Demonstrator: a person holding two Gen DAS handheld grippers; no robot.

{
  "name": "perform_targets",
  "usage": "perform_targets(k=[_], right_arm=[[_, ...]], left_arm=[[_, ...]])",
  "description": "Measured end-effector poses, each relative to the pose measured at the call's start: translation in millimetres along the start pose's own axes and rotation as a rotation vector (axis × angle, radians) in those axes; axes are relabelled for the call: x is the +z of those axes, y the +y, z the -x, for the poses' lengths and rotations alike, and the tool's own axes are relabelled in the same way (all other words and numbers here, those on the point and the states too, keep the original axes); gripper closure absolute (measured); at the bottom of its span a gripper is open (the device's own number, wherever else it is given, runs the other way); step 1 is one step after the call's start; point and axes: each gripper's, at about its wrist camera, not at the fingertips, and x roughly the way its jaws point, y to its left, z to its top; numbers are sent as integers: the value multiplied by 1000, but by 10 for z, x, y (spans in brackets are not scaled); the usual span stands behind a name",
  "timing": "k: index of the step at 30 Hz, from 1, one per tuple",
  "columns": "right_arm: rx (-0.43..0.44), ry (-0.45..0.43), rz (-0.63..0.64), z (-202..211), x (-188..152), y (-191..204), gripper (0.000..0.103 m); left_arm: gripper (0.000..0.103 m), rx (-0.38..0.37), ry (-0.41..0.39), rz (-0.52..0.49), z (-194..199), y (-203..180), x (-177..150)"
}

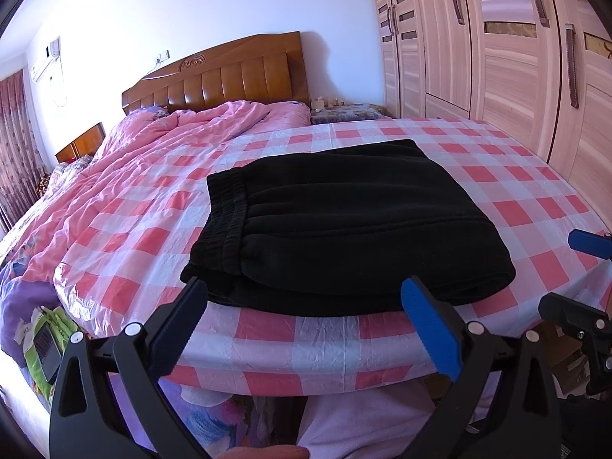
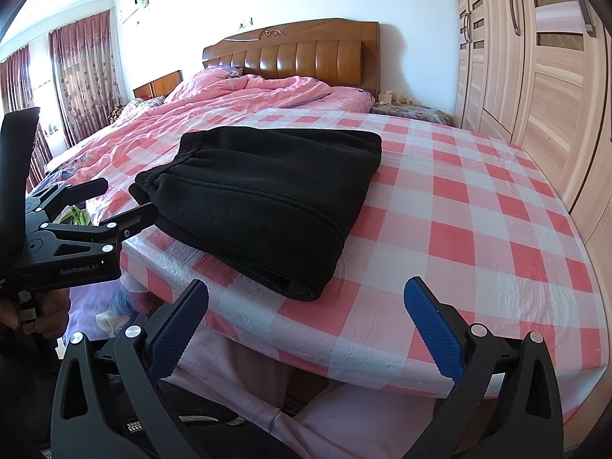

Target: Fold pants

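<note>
Folded black fleece pants (image 1: 344, 225) lie on the pink-and-white checked tablecloth (image 1: 516, 191); left gripper (image 1: 306, 306) and right gripper (image 2: 306, 306) both spread wide, holding nothing.

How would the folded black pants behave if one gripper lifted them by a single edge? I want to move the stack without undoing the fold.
The black pants look like thick, soft fleece, so they would likely droop and the layers unfold. They seem bulky but probably light. The checkered cover looks glossy like plastic, so sliding may work better.
</note>
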Motion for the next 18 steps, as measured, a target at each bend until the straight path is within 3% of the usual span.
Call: perform_targets(k=[18], right_arm=[[1, 1, -2, -5, -5, 6, 4]], left_arm=[[2, -1, 25, 54, -31, 35, 6]])
